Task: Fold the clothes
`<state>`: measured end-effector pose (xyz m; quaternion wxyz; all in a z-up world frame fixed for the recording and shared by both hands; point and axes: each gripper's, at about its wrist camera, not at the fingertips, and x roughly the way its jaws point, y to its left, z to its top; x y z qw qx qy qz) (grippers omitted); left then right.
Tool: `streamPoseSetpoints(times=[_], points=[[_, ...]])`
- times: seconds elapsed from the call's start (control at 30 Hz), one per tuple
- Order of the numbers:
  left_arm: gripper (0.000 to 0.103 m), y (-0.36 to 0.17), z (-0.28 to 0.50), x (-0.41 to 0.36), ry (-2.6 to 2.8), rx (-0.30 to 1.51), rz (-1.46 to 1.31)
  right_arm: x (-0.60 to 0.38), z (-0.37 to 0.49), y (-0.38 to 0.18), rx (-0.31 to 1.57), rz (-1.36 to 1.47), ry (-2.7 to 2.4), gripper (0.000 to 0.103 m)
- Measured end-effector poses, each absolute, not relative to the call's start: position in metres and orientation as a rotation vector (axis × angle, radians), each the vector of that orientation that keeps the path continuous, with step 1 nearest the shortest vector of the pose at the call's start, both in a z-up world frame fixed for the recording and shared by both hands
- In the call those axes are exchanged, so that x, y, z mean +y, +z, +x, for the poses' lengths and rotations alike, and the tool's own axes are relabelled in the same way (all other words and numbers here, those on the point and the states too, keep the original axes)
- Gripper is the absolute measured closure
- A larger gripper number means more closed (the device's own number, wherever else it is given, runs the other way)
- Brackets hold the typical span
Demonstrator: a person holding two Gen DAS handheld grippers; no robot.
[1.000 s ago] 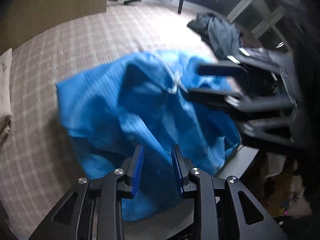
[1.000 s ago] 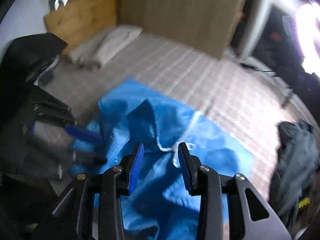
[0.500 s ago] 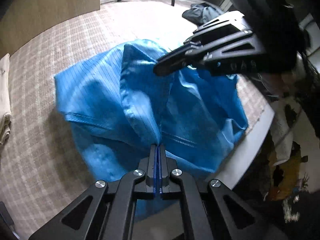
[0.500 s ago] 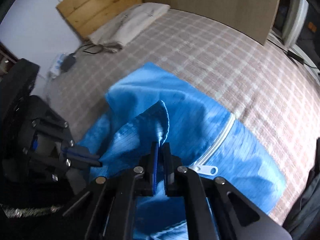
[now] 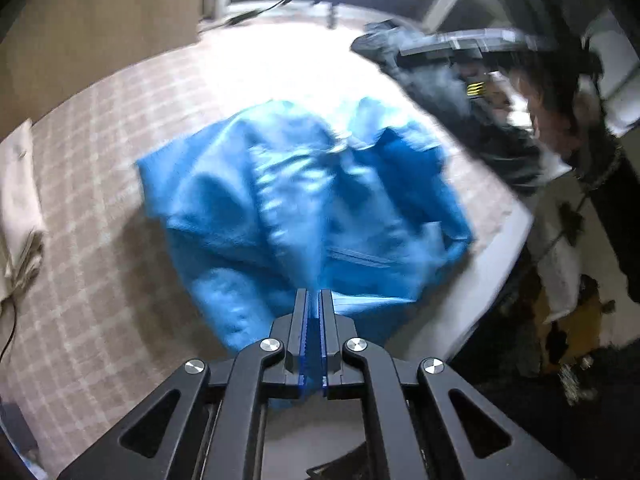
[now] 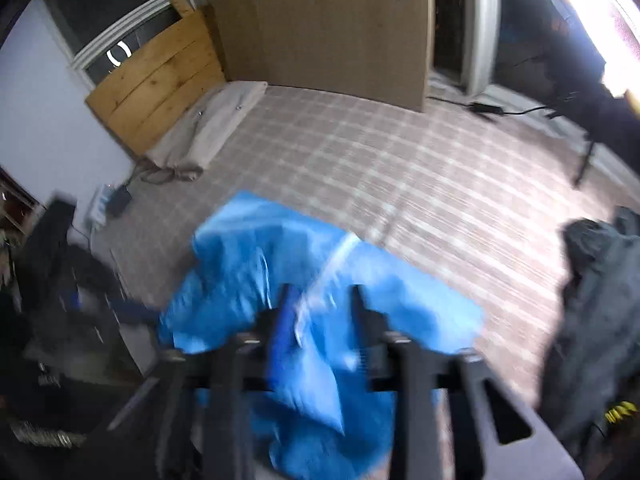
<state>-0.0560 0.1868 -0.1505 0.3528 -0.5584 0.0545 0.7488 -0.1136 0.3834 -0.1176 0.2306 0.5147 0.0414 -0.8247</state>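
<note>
A crumpled bright blue zip garment (image 5: pixel 304 200) lies on the checked bed cover (image 5: pixel 92 280), near the mattress edge. My left gripper (image 5: pixel 314 308) is shut on a fold at the garment's near hem. In the right wrist view the blue garment (image 6: pixel 248 248) sits under my right gripper (image 6: pixel 320 296), whose fingers stand apart and blurred above the zip, holding nothing. The right gripper (image 5: pixel 404 54) also shows as a dark blur beyond the cloth, lifted off it. The left gripper (image 6: pixel 136 312) appears blurred at the garment's left edge.
A dark grey garment (image 5: pixel 440 80) is heaped at the far right of the bed (image 6: pixel 600 280). A beige pillow (image 6: pixel 216 128) lies against a wooden headboard (image 6: pixel 156 84). The mattress edge (image 5: pixel 500 272) drops off to cluttered floor at the right.
My right gripper has opened, let go of the blue fold it was pinching, and pulled up and away. The garment has slumped. The left gripper stays shut on the hem.
</note>
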Motion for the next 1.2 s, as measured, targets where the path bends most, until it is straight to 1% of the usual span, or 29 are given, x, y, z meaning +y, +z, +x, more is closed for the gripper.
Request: streamPoseSetpoints(times=[0.07,0.1,0.13,0.23,0.3,0.33,0.37,0.4,0.47,0.5,0.6,0.63,0.7,0.73,0.83,0.9,0.93,0.97,1.03,1.1,1.2], points=[[0.090,-0.149,-0.051,0.203,1.889,0.092,-1.425,0.378,-0.087,-0.121,0.241,1.420,-2.228,0.061],[0.087,-0.151,-0.050,0.213,1.876,0.080,-1.430,0.374,-0.080,-0.127,0.301,1.419,-2.212,0.058],[0.086,-0.153,-0.048,0.221,1.869,0.072,-1.436,0.370,-0.075,-0.134,0.359,1.418,-2.198,0.055],[0.086,-0.150,-0.041,0.268,1.876,0.081,-1.405,0.364,-0.072,-0.156,0.477,1.424,-2.171,0.055],[0.083,-0.150,-0.027,0.295,1.878,0.111,-1.383,0.367,-0.087,-0.171,0.440,1.448,-2.155,0.055],[0.079,-0.153,-0.025,0.309,1.886,0.135,-1.377,0.370,-0.094,-0.176,0.408,1.459,-2.142,0.055],[0.079,-0.157,-0.024,0.320,1.893,0.163,-1.381,0.374,-0.103,-0.181,0.369,1.460,-2.127,0.055],[0.079,-0.162,-0.024,0.326,1.901,0.180,-1.387,0.378,-0.106,-0.182,0.342,1.458,-2.115,0.057],[0.079,-0.171,-0.027,0.335,1.920,0.206,-1.397,0.384,-0.111,-0.184,0.292,1.454,-2.092,0.080],[0.079,-0.176,-0.029,0.339,1.929,0.219,-1.402,0.387,-0.113,-0.185,0.268,1.451,-2.080,0.096],[0.077,-0.183,-0.035,0.345,1.951,0.255,-1.411,0.396,-0.119,-0.188,0.194,1.443,-2.045,0.096],[0.074,-0.183,-0.037,0.347,1.952,0.251,-1.412,0.400,-0.121,-0.189,0.170,1.440,-2.032,0.096],[0.069,-0.181,-0.038,0.350,1.937,0.183,-1.420,0.406,-0.125,-0.190,0.121,1.434,-2.008,0.096],[0.066,-0.181,-0.036,0.352,1.938,0.209,-1.415,0.409,-0.127,-0.191,0.098,1.431,-1.995,0.097],[0.064,-0.185,-0.027,0.358,1.945,0.332,-1.401,0.419,-0.134,-0.194,0.027,1.420,-1.957,0.097],[0.066,-0.191,-0.029,0.356,1.938,0.321,-1.426,0.425,-0.139,-0.196,-0.038,1.413,-1.935,0.097],[0.069,-0.194,-0.029,0.355,1.936,0.313,-1.432,0.429,-0.141,-0.197,-0.078,1.411,-1.925,0.098],[0.083,-0.196,-0.029,0.354,1.943,0.319,-1.446,0.433,-0.143,-0.199,-0.118,1.408,-1.914,0.098],[0.095,-0.193,-0.026,0.346,1.970,0.289,-1.449,0.445,-0.151,-0.207,-0.215,1.420,-1.904,0.098],[0.098,-0.187,-0.023,0.337,1.988,0.247,-1.447,0.457,-0.160,-0.217,-0.273,1.456,-1.932,0.098],[0.099,-0.186,-0.018,0.330,2.017,0.215,-1.455,0.467,-0.167,-0.221,-0.217,1.534,-2.014,0.096]])
